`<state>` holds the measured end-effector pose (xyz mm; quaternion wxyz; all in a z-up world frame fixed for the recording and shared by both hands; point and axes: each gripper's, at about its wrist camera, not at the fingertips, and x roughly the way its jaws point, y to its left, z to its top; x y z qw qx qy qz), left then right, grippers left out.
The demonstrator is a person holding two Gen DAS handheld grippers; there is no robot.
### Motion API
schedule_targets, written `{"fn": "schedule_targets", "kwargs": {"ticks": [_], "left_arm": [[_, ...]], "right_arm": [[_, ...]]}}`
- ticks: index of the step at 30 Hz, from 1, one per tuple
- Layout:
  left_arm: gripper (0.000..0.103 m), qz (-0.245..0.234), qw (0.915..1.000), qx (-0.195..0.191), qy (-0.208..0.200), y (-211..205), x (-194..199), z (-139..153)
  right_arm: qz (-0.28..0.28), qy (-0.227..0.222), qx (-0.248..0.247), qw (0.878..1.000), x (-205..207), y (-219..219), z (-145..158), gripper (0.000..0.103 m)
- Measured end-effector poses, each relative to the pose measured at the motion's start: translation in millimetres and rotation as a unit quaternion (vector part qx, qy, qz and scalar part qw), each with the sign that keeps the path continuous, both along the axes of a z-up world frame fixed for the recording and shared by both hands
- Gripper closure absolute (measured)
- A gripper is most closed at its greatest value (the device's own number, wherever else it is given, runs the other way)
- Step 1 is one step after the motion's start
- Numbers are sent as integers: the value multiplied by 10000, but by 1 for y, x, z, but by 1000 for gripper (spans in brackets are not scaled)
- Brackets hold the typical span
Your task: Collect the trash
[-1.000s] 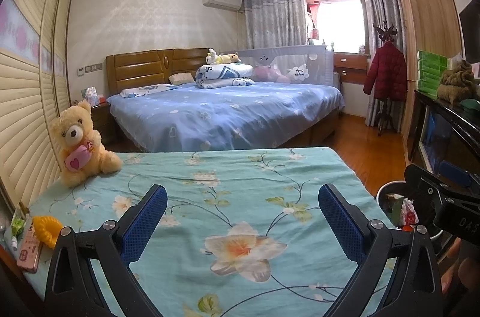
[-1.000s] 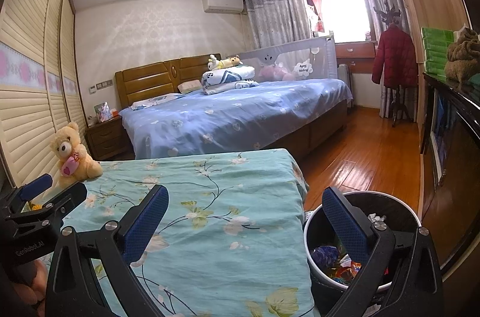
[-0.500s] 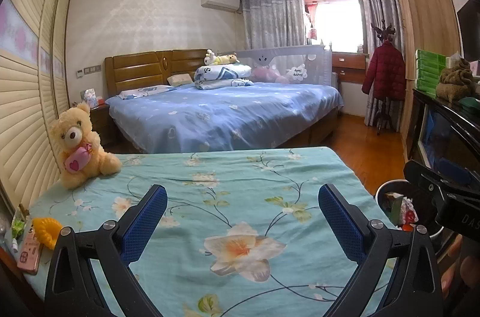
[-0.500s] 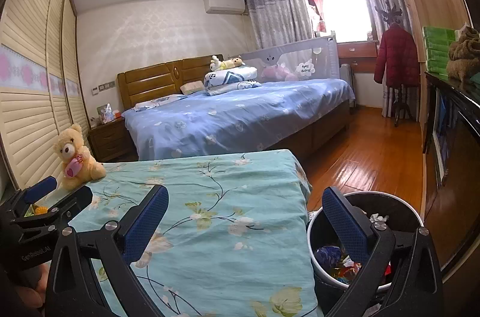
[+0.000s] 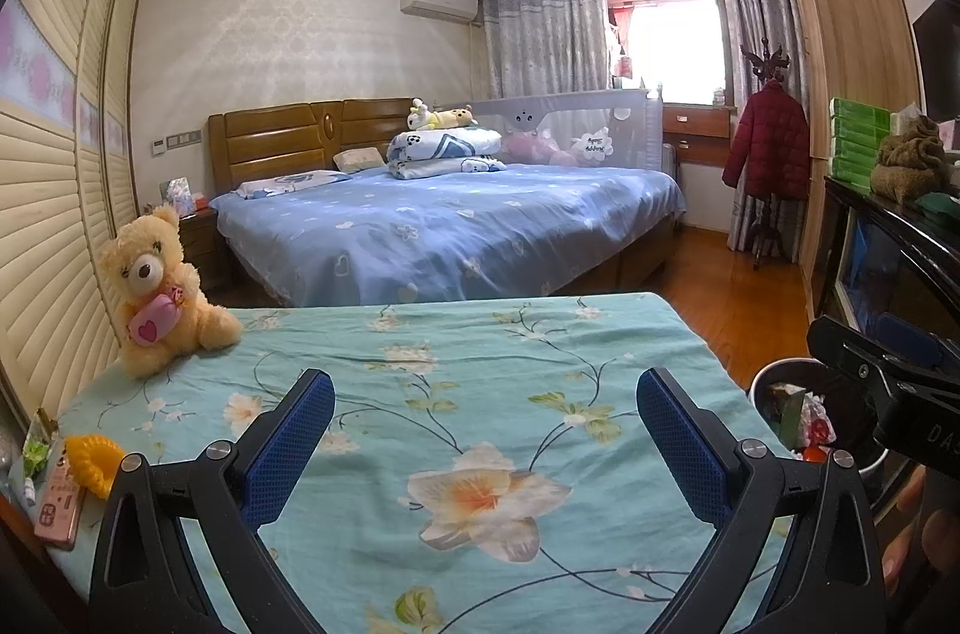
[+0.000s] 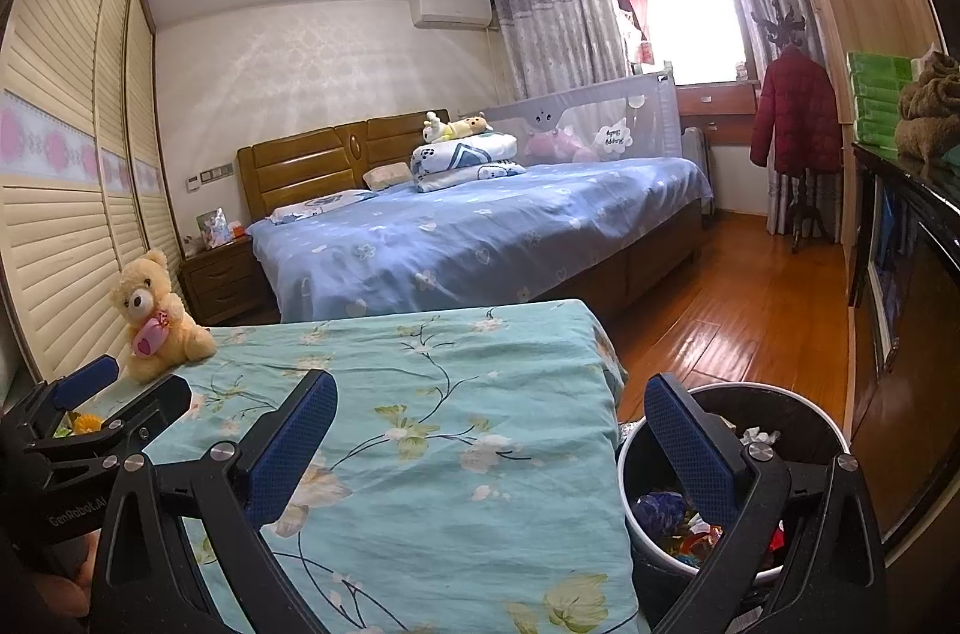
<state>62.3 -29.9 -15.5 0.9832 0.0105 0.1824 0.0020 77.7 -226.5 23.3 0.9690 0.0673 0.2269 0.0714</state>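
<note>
Both tools hang wide and empty above the teal floral sheet that covers the near bed. The left tool sits over the middle of the sheet; the right tool straddles the sheet's right edge, with its right finger over the round black-lined trash bin on the wooden floor just beside the bed.

The bin already holds crumpled wrappers and bright scraps, and the open sheet shows no loose litter. So the step in hand looks like a search for the next piece, or a pause near the end of the job.

The likeliest remaining clutter lies at the sheet's far left corner in the left wrist view: a small green wrapper-like scrap, beside a yellow ring-shaped toy and a pink phone. Whether that scrap is trash is uncertain. Reaching it calls for the left tool to swing left and down, clear of the phone and the tan teddy bear.

The bin stands upright, mouth up, its long axis vertical.
</note>
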Motion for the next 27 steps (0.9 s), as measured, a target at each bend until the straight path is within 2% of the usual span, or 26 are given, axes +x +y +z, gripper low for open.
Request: {"fn": "schedule_targets", "kwargs": {"ticks": [27], "left_arm": [[1,-24,10000,-12,44,4,3,-1]], "right_arm": [[44,105,38,9999,3,0,-9,0]]}}
